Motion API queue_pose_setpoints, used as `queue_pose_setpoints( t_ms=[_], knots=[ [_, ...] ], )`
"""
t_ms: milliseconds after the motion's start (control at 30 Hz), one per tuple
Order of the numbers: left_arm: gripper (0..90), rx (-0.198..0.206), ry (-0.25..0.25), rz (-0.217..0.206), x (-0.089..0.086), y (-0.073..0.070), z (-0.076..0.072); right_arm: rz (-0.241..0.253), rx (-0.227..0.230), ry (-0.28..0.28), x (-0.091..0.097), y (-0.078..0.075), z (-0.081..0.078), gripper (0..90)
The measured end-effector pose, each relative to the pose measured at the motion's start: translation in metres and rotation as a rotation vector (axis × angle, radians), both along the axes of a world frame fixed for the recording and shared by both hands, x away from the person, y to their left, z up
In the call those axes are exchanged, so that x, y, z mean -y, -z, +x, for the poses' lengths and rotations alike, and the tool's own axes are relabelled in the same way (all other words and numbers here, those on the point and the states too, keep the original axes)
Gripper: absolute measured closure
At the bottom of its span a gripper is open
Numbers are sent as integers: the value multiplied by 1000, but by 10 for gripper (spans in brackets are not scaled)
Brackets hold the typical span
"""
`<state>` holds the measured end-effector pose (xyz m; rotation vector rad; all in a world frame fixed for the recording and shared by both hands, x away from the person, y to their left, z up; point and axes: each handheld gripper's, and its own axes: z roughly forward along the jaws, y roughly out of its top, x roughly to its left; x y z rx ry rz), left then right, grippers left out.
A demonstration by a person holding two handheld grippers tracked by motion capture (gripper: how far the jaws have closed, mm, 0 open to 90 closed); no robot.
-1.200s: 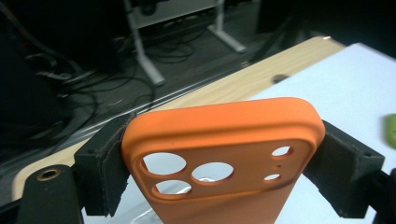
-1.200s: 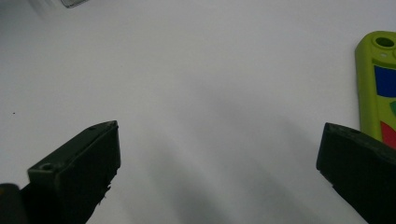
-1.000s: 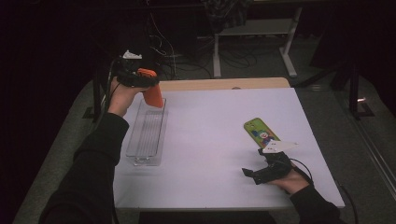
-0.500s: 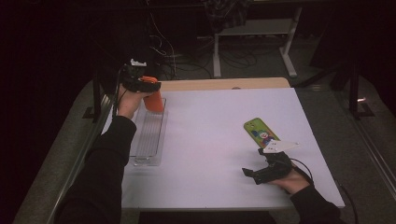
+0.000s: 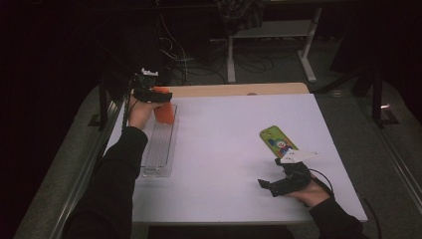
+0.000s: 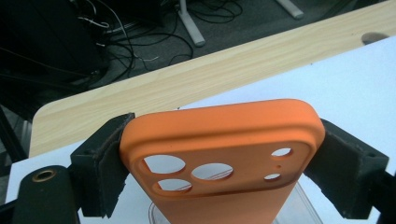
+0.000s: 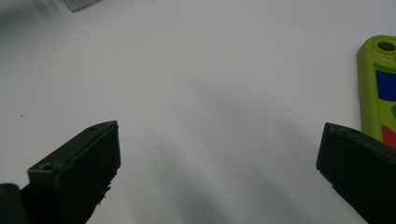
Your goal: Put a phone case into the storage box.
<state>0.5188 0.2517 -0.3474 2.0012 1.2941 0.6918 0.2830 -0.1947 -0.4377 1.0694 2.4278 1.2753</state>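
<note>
High view: the orange silicone phone case (image 5: 164, 112) stands steeply on end over the far end of the clear plastic tray (image 5: 160, 144), long axis near upright, lower end inside the tray. Left gripper view has its camera-cutout end nearest the lens, pinched across its width between the jaws of the left gripper (image 6: 219, 161); those jaws have just been opening slightly, pads against both edges. Well right of the tray, the right gripper (image 5: 271, 186) rests with jaws spread, beside a green printed phone case (image 5: 277, 142).
</note>
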Motion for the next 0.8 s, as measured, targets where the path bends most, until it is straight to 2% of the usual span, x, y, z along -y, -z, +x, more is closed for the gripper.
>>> queue_pose_setpoints(
  t_ms=[100, 367, 667, 800],
  knots=[
    [141, 7, -10, -5, 1, 1, 0, 0, 3, -1, 0, 0, 0, 0],
    [112, 24, -26, 16, 5, 3, 1, 0, 3, -1, 0, 0, 0, 0],
    [11, 25, -35, 3, 3, 3, 2, 1, 0, 0, 0, 0, 0, 0],
    [6, 32, -38, -4, 2, 2, 3, 1, 2, -3, 0, 0, 0, 0]
  ],
)
